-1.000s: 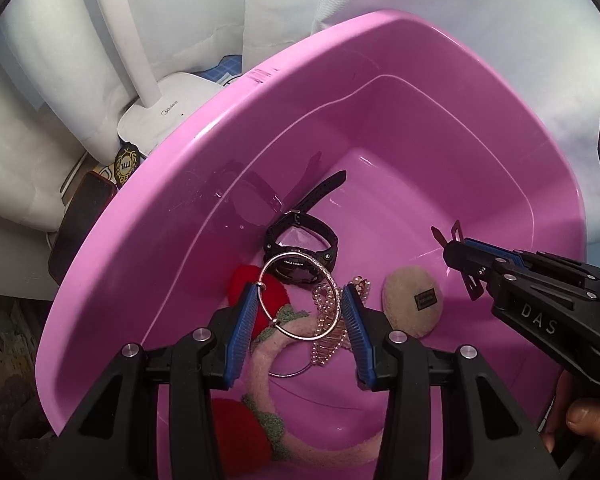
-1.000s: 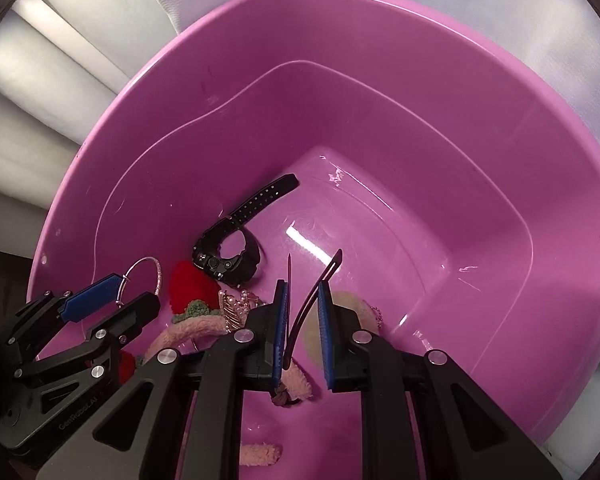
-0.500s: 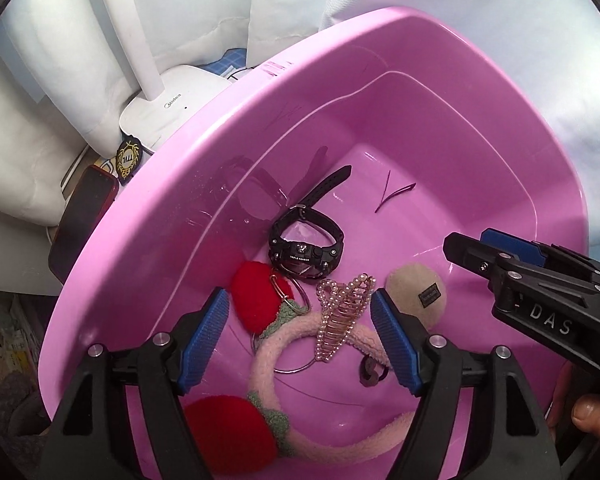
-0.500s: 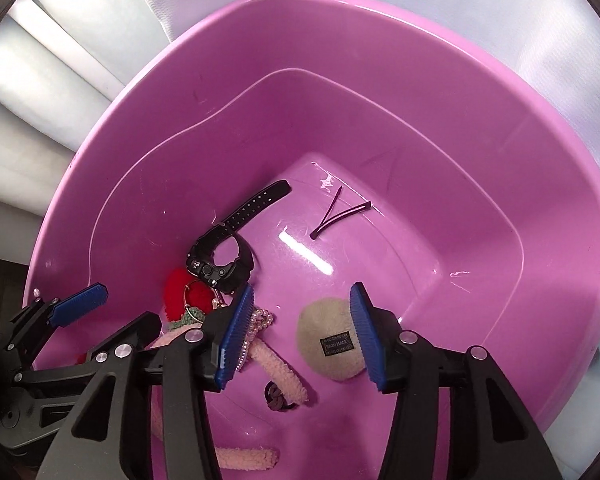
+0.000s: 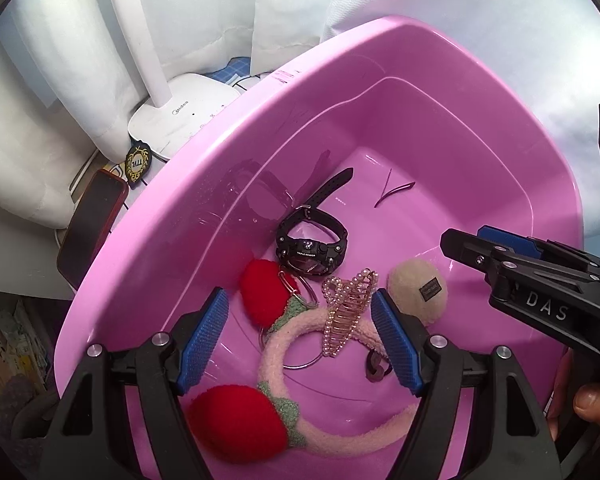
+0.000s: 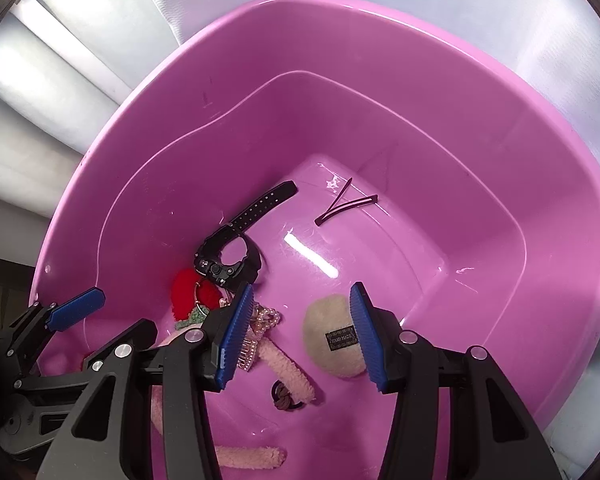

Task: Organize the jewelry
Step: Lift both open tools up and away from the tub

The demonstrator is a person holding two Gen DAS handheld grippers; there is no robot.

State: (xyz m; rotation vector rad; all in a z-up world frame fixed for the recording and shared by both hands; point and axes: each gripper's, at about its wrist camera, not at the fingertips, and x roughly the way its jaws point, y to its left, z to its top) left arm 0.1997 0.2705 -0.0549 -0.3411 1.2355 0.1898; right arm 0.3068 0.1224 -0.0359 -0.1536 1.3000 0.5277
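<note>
A pink plastic tub (image 5: 440,92) (image 6: 420,60) holds the jewelry. In it lie a black watch (image 5: 312,240) (image 6: 228,256), a pearl hair claw (image 5: 346,312) (image 6: 260,320), a silver ring hoop (image 5: 300,360), a pink headband with red strawberries (image 5: 268,364) (image 6: 284,368), a beige puff (image 5: 418,292) (image 6: 336,336), a small brown clip (image 5: 376,368) (image 6: 284,396) and a thin dark hairpin (image 5: 392,194) (image 6: 346,204). My left gripper (image 5: 300,336) (image 6: 100,320) is open and empty above the headband. My right gripper (image 6: 300,332) (image 5: 472,240) is open and empty above the puff.
Left of the tub stand a white lamp base (image 5: 180,116) with its stem, a black and gold badge (image 5: 138,162) and a dark phone with a red edge (image 5: 92,224). White cloth (image 5: 460,8) lies behind the tub.
My left gripper opened and dropped the ring hoop onto the headband. My right gripper opened and the hairpin now lies on the tub floor. Both grippers pulled back and up.
</note>
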